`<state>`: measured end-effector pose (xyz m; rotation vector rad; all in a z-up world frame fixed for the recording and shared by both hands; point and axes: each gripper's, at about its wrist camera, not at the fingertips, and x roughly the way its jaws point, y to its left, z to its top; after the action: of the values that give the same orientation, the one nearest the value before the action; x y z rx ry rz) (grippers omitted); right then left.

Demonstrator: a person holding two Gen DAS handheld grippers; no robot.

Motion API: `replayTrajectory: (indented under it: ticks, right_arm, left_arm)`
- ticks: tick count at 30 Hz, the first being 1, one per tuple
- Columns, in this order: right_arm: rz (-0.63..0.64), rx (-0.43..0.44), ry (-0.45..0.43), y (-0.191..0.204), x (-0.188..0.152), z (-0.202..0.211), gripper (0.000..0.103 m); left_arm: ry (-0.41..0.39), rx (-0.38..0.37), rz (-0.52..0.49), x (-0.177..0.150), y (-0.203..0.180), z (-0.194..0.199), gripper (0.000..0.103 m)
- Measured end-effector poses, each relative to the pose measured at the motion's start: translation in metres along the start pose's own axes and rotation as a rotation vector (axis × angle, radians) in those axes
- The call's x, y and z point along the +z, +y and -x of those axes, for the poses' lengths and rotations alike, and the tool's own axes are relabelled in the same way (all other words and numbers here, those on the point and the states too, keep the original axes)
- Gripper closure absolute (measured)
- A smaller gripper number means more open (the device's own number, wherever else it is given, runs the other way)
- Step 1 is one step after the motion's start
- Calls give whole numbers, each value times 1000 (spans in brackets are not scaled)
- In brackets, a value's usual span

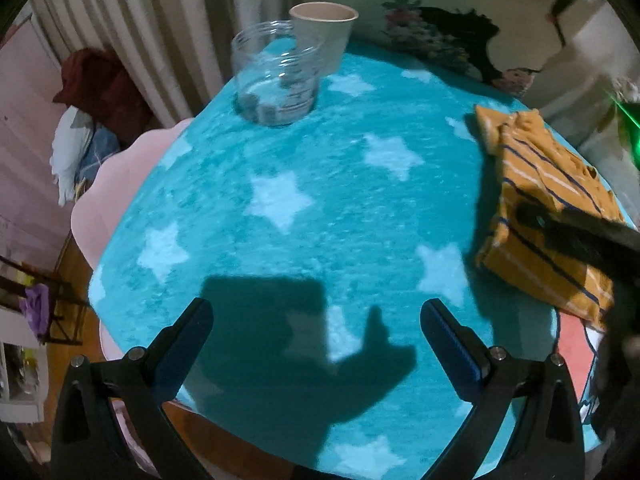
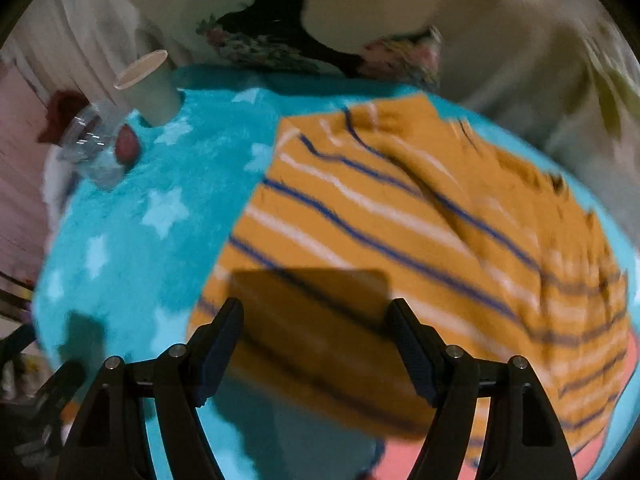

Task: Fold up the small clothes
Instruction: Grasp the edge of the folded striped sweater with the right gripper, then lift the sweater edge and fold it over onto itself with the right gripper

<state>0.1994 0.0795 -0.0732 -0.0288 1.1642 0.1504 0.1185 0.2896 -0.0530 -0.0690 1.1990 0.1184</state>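
Left view: left gripper (image 1: 316,322) hangs over the blue star blanket (image 1: 320,168), fingers wide apart, holding nothing. The striped orange shirt (image 1: 544,200) lies folded far off at the right edge.
Right view: right gripper (image 2: 316,320) sits just above the shirt (image 2: 400,220), fingers apart, nothing pinched (picture is blurry).
Risk: a fast grab may catch only the top layer and undo the fold.
Risk too: a wide swing could knock over the glass jar (image 1: 276,80) or paper cup (image 1: 324,36).

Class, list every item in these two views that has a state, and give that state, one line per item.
Left gripper: open, holding nothing.
Right gripper: open, over the shirt.
Striped shirt: folded, lying on the blanket.
Glass jar: upright, no lid.
Paper cup: upright, open.
Star blanket: spread flat.
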Motion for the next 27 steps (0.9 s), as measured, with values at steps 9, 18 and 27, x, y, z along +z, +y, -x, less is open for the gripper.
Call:
replayTrajectory:
  ticks: [9, 18, 27]
  right_arm:
    - [64, -201, 11, 33, 34, -51, 13]
    - [10, -147, -34, 17, 37, -41, 66]
    - [-187, 173, -85, -47, 34, -2, 83]
  left_arm:
    - [24, -34, -9, -4, 13, -8, 0]
    - [28, -83, -9, -7, 13, -11, 0]
    - [7, -59, 6, -15, -16, 7, 0]
